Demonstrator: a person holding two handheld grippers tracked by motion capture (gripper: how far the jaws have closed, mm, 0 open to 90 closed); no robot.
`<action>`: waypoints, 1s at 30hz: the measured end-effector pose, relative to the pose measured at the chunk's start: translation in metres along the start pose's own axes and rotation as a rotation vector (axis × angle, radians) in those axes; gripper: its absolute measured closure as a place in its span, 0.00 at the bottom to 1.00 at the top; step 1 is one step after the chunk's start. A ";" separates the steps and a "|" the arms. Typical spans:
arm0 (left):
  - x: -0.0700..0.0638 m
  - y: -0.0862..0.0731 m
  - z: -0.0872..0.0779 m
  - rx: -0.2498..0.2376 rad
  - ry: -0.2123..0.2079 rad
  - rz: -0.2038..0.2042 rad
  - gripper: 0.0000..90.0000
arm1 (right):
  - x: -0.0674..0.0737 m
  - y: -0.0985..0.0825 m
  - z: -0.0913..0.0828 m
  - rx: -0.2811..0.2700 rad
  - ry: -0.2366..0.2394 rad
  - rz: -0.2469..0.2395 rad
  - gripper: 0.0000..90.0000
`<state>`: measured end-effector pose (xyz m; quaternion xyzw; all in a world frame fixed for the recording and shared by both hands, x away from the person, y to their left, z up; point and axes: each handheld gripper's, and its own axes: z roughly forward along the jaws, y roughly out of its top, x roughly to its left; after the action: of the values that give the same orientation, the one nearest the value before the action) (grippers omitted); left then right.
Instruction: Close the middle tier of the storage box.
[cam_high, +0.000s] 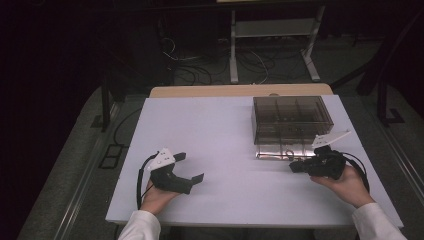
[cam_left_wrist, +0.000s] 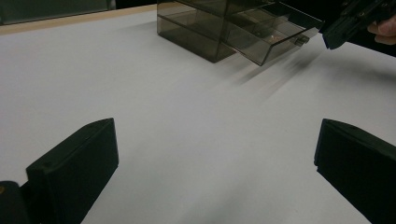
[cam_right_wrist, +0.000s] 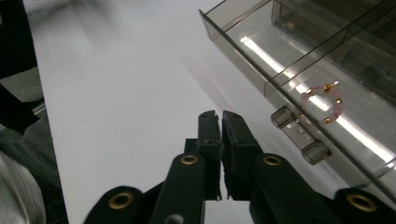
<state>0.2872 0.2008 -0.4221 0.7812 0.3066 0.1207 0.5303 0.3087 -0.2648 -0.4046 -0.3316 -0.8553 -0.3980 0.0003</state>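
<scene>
A smoky clear drawer box (cam_high: 290, 117) stands at the table's far right. Its bottom drawer (cam_high: 277, 150) is pulled out toward me. Inside that drawer lies a small pink bead bracelet (cam_right_wrist: 324, 105) with gold bits. The drawer's clear handle (cam_right_wrist: 301, 135) sticks out from its front. My right gripper (cam_right_wrist: 220, 116) is shut with nothing between its jaws, just beside the handle and apart from it; the high view shows my right gripper (cam_high: 296, 166) in front of the drawer. My left gripper (cam_high: 190, 167) rests open at the near left, its jaws wide over bare table (cam_left_wrist: 217, 135).
The white table (cam_high: 210, 135) has open room across its middle and left. In the left gripper view the box (cam_left_wrist: 205, 28) and its drawer (cam_left_wrist: 275, 32) sit far off, with the right gripper (cam_left_wrist: 345, 25) beside them. Cables and a desk frame (cam_high: 272, 45) lie beyond the far edge.
</scene>
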 end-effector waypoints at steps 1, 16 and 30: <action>0.000 0.000 0.000 0.000 0.000 0.000 0.00 | 0.000 -0.001 0.001 0.001 0.000 -0.002 0.98; 0.000 0.000 0.001 0.005 0.000 0.003 0.00 | -0.003 -0.008 0.013 0.053 -0.017 -0.004 0.99; 0.000 0.000 0.001 0.008 0.000 0.007 0.00 | -0.010 -0.006 0.021 0.071 -0.054 0.020 0.99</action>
<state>0.2878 0.2004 -0.4226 0.7844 0.3043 0.1214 0.5266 0.3186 -0.2595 -0.4257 -0.3506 -0.8652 -0.3585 -0.0069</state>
